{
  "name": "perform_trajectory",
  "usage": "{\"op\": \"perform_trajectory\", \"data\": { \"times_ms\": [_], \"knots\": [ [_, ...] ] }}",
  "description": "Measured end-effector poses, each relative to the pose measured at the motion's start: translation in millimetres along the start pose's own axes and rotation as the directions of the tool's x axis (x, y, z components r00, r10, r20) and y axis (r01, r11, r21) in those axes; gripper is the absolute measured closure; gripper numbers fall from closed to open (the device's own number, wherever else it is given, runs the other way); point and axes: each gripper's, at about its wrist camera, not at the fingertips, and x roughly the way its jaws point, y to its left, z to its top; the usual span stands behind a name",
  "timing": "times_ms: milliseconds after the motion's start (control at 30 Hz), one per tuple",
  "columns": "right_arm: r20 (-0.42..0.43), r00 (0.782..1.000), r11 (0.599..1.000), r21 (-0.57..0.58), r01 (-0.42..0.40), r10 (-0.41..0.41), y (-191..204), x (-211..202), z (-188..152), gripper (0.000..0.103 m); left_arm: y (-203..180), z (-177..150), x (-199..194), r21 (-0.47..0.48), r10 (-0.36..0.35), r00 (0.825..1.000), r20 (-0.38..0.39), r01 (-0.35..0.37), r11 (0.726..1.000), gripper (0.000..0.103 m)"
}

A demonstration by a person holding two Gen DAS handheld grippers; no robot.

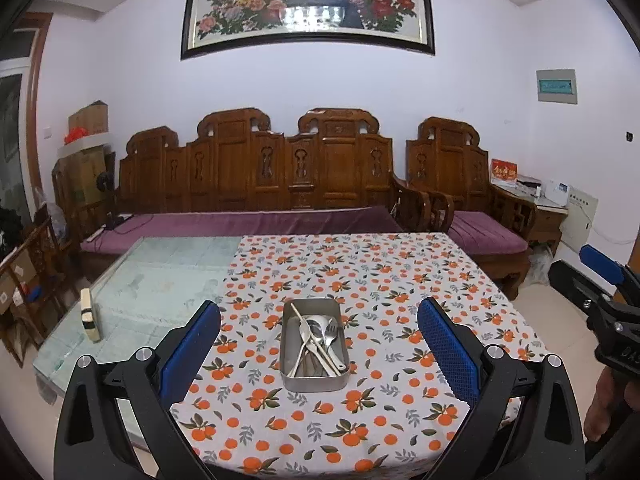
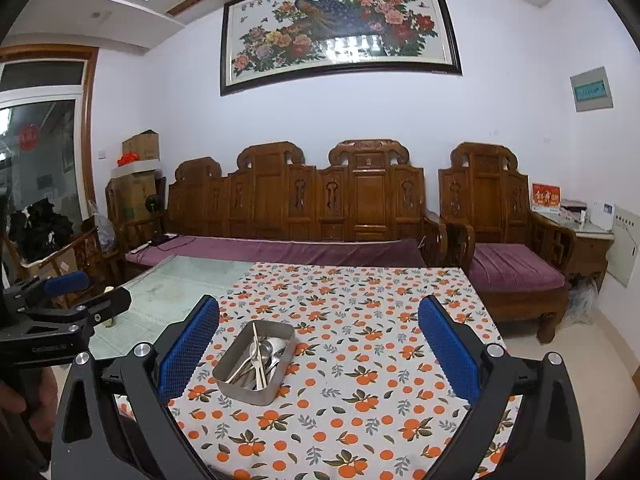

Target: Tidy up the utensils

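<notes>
Steel tin (image 1: 315, 376) of spoons, forks and chopsticks on orange-print tablecloth (image 1: 360, 272).
Left gripper (image 1: 320, 328) and right gripper (image 2: 319, 328) both gape wide, holding nothing.

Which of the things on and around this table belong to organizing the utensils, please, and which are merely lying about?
Belong to the job:
metal tray
spoons, fork and chopsticks heaped inside it
left gripper and right gripper, both open

Lying about:
small banded block on the glass
floral tablecloth
cardboard boxes
</notes>
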Motion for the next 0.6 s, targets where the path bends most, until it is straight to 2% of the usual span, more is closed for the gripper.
{"op": "perform_trajectory", "data": {
  "times_ms": [267, 600],
  "knots": [
    [0.003, 1.0, 1.0, 0.014, 0.002, -0.002, -3.9, -9.5, 0.6, 0.003, -7.9, 3.0, -16.5, 0.01, -0.009, 1.0, 0.027, 0.008, 1.0, 0.008],
    [-0.004, 1.0, 1.0, 0.019, 0.0, 0.0, -4.6, -8.0, -2.6, 0.003, -3.8, 2.4, -15.7, 0.001, -0.01, 0.999, 0.033, 0.01, 1.0, 0.008]
  ]
}}
